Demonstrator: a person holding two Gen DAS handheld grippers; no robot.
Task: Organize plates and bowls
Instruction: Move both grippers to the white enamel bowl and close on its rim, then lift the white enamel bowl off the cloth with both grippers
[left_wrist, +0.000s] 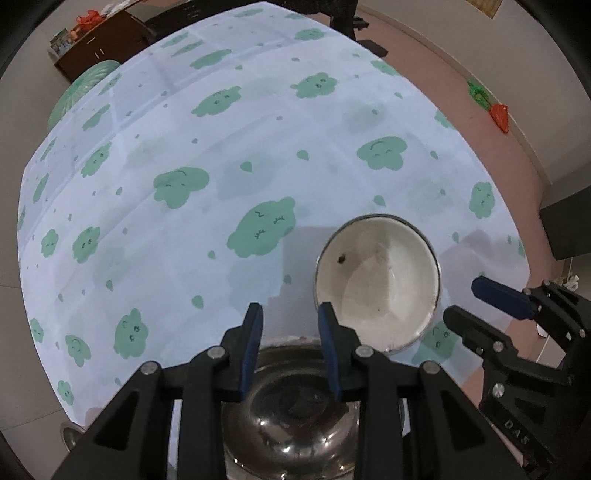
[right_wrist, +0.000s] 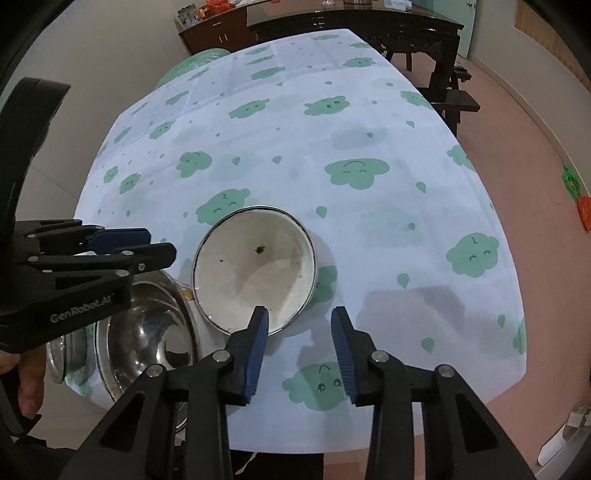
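Observation:
A white enamel bowl (left_wrist: 380, 280) (right_wrist: 255, 269) with dark specks stands upright on the cloud-print tablecloth (left_wrist: 221, 147) (right_wrist: 369, 229). Left of it, at the table's near edge, sits a shiny steel bowl (left_wrist: 288, 410) (right_wrist: 147, 332), with another steel dish (right_wrist: 61, 354) partly under it. My left gripper (left_wrist: 290, 317) (right_wrist: 155, 245) hangs over the steel bowl's far rim, jaws apart, pads touching nothing. My right gripper (right_wrist: 300, 314) (left_wrist: 465, 299) is open at the white bowl's near right rim. One of its fingers overlaps the bowl's edge while the other is over the cloth.
A dark wooden table (right_wrist: 354, 22) and bench (right_wrist: 458, 99) stand beyond the far end, with a brown cabinet (left_wrist: 99, 44) at the back left. A green round object (left_wrist: 77, 92) shows at the table's far left edge. Pink floor (right_wrist: 535, 147) lies to the right. A hand (right_wrist: 26, 391) holds the left gripper.

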